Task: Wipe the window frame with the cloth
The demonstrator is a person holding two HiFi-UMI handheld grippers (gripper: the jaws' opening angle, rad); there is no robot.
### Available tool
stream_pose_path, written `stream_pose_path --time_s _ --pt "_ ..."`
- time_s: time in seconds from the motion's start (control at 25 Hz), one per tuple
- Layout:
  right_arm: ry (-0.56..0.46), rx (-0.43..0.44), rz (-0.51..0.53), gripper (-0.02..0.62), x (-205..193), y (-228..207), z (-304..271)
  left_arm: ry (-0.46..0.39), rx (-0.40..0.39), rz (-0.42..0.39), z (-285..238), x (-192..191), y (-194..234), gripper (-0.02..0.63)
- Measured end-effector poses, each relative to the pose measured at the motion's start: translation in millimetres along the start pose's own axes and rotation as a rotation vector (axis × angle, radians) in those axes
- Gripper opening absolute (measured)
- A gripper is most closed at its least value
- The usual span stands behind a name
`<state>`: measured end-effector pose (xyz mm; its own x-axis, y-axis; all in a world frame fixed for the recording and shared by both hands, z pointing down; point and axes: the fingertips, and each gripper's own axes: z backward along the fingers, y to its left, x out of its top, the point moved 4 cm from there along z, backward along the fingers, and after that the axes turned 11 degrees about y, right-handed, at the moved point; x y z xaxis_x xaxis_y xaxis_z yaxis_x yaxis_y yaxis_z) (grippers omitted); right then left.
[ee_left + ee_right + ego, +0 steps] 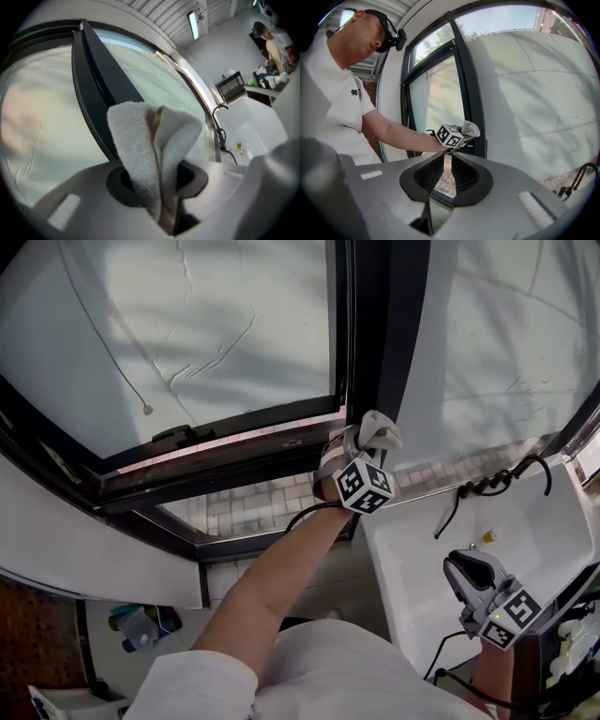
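A folded white cloth (377,431) sticks out of my left gripper (362,450), which is shut on it. The cloth rests against the foot of the dark upright window frame (371,334), beside the glass. In the left gripper view the cloth (150,140) stands between the dark pads, with the frame (101,79) right behind it. My right gripper (457,564) hangs lower right over the white sill, shut with nothing in it. In the right gripper view its jaws (447,159) are together, and the left gripper's marker cube (450,135) and the cloth (470,128) show at the frame.
An opened sash with a handle (178,435) tilts out at the left. A black cable (487,486) and a small yellow object (488,536) lie on the white sill (534,540). Paving shows below. A person (272,42) stands far back.
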<state>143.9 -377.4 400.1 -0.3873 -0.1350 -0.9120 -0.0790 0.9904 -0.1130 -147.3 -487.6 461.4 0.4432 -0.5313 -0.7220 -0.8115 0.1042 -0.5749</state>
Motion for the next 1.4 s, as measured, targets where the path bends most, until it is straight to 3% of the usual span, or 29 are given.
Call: stream_pose_path --time_s 0.16,0.48,0.72,1.4 --pt "0.025 0.001 -0.006 0.052 -3 0 1 0.066 -0.032 -0.009 -12 -28 -18 0.132" --pt "0.043 0.025 0.002 0.052 1 1 -9 0.087 -0.025 -0.045 -4 -45 -12 0.132" --pt "0.060 0.100 0.022 0.052 5 12 -37 0.160 0.046 -0.011 11 -89 28 0.133" --pt "0.089 0.263 0.117 0.052 41 79 -133 0.228 0.183 -0.012 91 -217 118 0.133"
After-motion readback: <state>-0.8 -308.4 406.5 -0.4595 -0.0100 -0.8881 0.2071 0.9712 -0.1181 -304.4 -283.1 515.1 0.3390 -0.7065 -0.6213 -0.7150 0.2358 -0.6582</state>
